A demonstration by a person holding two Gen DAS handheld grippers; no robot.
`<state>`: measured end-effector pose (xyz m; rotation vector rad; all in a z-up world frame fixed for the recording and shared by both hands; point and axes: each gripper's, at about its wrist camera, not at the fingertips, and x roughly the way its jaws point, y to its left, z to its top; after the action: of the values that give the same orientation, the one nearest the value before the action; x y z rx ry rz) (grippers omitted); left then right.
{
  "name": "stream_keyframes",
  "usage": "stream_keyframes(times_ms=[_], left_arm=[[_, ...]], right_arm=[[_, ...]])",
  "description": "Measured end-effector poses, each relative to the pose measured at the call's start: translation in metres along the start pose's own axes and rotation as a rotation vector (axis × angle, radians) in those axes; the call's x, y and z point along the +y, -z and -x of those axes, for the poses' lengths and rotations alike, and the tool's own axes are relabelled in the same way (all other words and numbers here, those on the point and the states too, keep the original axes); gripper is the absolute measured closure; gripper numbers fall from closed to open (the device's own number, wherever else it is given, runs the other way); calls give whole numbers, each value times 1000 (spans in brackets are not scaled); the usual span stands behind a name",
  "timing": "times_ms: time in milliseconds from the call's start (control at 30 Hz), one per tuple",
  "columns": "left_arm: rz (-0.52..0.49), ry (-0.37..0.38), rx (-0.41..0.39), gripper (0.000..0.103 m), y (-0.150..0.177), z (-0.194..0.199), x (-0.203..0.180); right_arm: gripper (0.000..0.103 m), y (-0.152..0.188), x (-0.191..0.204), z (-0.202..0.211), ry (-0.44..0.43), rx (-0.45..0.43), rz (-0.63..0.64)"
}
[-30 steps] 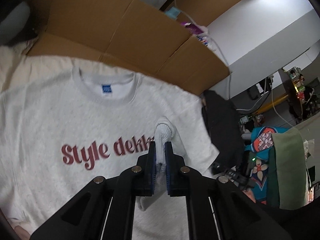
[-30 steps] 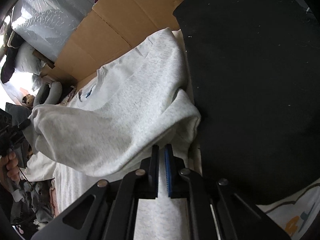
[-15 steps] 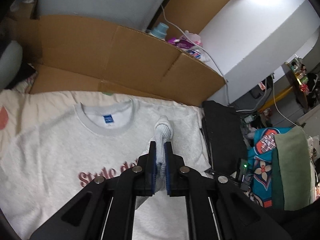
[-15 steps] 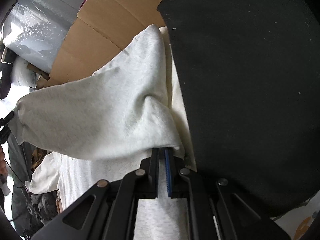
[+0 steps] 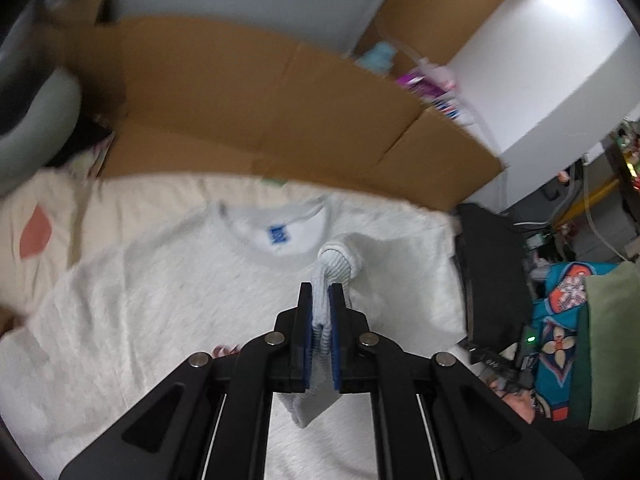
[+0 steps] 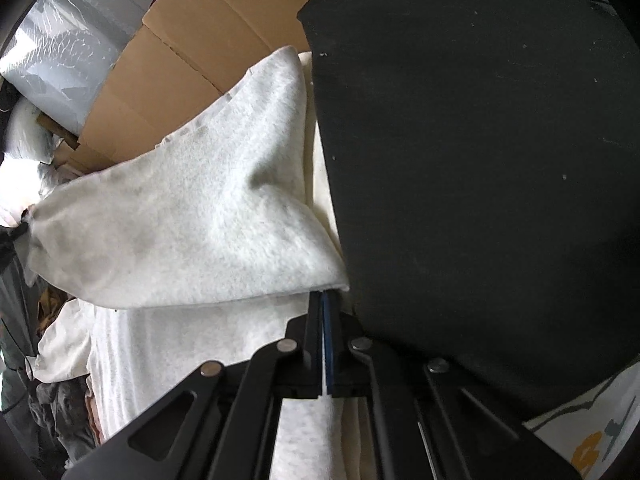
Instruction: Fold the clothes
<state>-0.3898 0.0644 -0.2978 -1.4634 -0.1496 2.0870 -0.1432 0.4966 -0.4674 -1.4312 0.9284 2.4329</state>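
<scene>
A light grey sweatshirt [image 5: 160, 300] lies face up on a cream sheet, its collar with a blue label [image 5: 279, 235] toward the cardboard. My left gripper [image 5: 320, 300] is shut on the ribbed cuff [image 5: 334, 266] of the right sleeve and holds it above the chest, near the collar. In the right wrist view the sleeve [image 6: 192, 216] stretches lifted from the far left to my right gripper [image 6: 325, 300]. The right gripper is shut, its tips at the sleeve's lower fold near the armpit; the fold hides the tips, so whether it pinches the cloth is unclear.
A cardboard wall [image 5: 280, 112] stands behind the sheet. A black cushion-like thing [image 6: 480, 160] lies right of the sweatshirt, also in the left wrist view [image 5: 488, 272]. Colourful folded fabrics [image 5: 580, 340] are stacked at the right. Dark clothes [image 6: 52, 408] lie at the left.
My left gripper has carried the cuff up the chest toward the collar; the red print has slid under the gripper. The sleeve rose and stretched, and my right gripper moved in under its fold.
</scene>
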Motion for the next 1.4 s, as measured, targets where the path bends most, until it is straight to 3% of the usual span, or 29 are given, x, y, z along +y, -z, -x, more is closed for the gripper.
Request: stream_keyframes(times_ms=[333, 500, 733, 1033, 1167, 1400], left_arm=[[111, -34, 144, 97, 28, -47, 63], [115, -30, 178, 97, 32, -45, 64], [174, 15, 210, 97, 37, -27, 55], [264, 19, 242, 97, 51, -10, 58], [221, -47, 266, 97, 59, -28, 68], [216, -182, 432, 90, 84, -77, 94]], right_arm=[[103, 3, 2, -3, 32, 10, 43], [103, 3, 3, -4, 39, 10, 51], [103, 2, 2, -4, 41, 10, 51], [103, 0, -1, -4, 38, 9, 45], [103, 0, -1, -4, 39, 10, 44], [103, -1, -3, 1, 64, 20, 52]])
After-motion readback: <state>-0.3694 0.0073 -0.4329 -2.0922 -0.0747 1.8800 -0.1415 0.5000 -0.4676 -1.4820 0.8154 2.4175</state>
